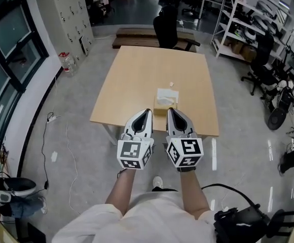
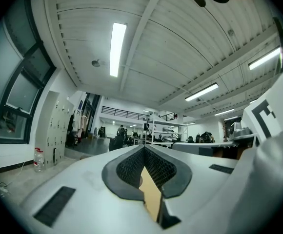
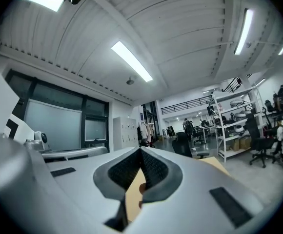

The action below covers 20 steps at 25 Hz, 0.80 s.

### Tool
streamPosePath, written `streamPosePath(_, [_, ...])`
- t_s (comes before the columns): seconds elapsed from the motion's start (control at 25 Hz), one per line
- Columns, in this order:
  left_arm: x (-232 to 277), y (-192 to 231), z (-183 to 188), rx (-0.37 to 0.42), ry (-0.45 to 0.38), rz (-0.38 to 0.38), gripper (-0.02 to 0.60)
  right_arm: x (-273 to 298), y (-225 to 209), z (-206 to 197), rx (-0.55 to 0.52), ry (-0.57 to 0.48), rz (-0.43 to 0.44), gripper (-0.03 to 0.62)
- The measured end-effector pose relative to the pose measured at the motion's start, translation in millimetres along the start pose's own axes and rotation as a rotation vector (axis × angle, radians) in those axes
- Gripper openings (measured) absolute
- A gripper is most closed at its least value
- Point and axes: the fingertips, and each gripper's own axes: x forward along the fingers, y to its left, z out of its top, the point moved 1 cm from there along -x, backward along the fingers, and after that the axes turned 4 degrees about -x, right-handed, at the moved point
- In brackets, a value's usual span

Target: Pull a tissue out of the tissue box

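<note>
The person's left forearm (image 1: 120, 189) and right forearm (image 1: 193, 190) reach out from the bottom of the head view, each carrying a gripper. The left gripper (image 1: 147, 112) and the right gripper (image 1: 170, 110) are held side by side, roughly level, in front of the near edge of the wooden table (image 1: 132, 80). Each has its jaws clenched tip to tip with nothing between them. Just past their tips the tissue box (image 1: 166, 98) rests on the table near that edge, a tissue (image 1: 171, 84) poking up from it. A black office chair (image 1: 166, 29) stands at the table's far side
</note>
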Motion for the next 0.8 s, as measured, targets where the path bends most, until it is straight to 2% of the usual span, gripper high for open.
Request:
streamPosePath(0.2, [44.5,5.2,-6.1,0.015,0.007,0.003,-0.009,30.6,-36.3,-4.4,0.012,0.003,-0.011,0.002])
streamPosePath(0.44, [84.6,9.3,-22.2,-0.011,0.034,0.018,-0.009,54.7,-62.3,-17.3,0.02,0.038,0.002,0.002])
streamPosePath(0.56, [95.1,12.1,-28.7,-0.005,0.036,0.048,-0.009,59.2,-71.7,-27.4,0.016,0.057,0.009,0.002])
streamPosePath(0.68, [105.6,21.1,-36.8,0.004,0.056,0.074,-0.008,67.4,-91.2,-42.8,0.071,0.094,-0.012,0.002])
streamPosePath(0.8, [120.3,30.7,-38.7,-0.012,0.067,0.048,-0.009,81.6,-100.7,-41.3,0.094,0.098,-0.023,0.002])
